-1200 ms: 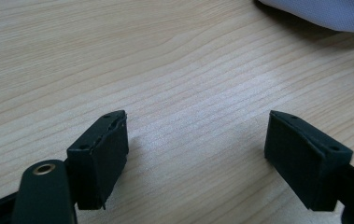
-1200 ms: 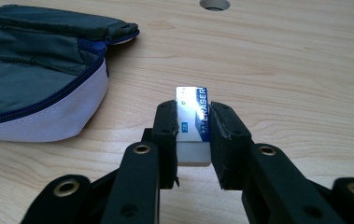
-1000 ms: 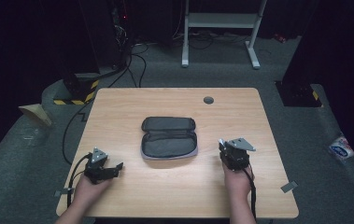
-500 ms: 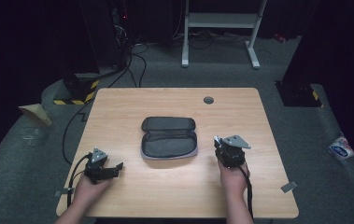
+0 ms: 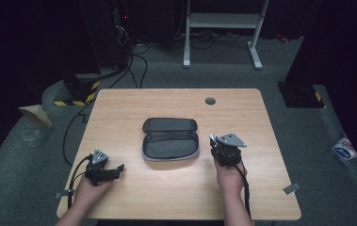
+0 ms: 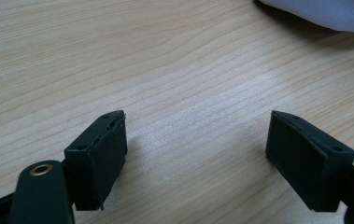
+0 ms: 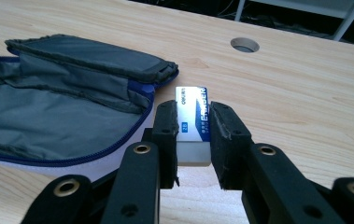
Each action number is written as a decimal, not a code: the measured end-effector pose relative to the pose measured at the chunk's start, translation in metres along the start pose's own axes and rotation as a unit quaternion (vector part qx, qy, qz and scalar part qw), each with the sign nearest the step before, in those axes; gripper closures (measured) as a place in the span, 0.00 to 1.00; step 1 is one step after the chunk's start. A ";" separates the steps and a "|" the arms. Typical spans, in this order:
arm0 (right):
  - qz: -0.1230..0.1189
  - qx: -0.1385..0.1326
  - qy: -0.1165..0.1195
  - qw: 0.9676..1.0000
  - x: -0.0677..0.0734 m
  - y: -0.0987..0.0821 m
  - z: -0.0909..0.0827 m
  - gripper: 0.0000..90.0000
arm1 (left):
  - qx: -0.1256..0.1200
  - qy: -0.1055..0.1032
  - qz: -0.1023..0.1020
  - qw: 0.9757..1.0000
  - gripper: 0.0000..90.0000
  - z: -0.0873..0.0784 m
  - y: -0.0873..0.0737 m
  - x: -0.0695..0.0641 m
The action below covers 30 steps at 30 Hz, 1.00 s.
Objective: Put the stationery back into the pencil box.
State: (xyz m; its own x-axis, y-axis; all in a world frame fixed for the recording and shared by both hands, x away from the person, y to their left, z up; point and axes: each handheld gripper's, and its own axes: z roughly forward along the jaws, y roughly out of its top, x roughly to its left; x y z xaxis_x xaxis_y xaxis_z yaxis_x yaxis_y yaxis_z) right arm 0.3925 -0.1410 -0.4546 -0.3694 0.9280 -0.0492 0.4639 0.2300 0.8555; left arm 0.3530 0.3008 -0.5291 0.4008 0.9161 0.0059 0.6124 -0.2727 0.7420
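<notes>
The right gripper (image 5: pixel 212 139) has shifted left toward the pencil case (image 5: pixel 170 139). At the near left, the left gripper (image 5: pixel 117 167) rests low, jaws apart. The right hand (image 5: pixel 230 175) holds its gripper forward, jaws clamped on an eraser (image 7: pixel 192 122) beside the open case.

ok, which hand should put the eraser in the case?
Right. The right gripper is already shut on the eraser, just beside the open case. The left gripper is open with nothing between its jaws, low on the table, farther from the case.
</notes>
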 end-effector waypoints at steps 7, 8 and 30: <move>-0.002 0.001 0.006 1.000 0.003 0.001 0.002 0.81 | 0.000 0.000 0.001 1.000 0.23 0.000 0.000 0.000; -0.001 0.000 0.006 1.000 0.004 0.001 0.002 0.81 | 0.000 -0.001 0.000 1.000 0.23 0.000 0.000 0.000; -0.022 -0.003 0.031 0.999 0.034 0.010 0.008 0.81 | -0.001 -0.005 0.005 1.000 0.23 -0.001 -0.001 0.000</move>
State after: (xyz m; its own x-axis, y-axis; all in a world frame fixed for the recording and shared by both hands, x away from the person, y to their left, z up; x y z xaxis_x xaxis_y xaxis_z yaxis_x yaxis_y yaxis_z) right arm 0.3914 -0.1043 -0.4518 -0.4381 0.8972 -0.0559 0.4412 0.2687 0.8563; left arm 0.3515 0.3014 -0.5292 0.4142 0.9101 0.0069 0.6073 -0.2820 0.7427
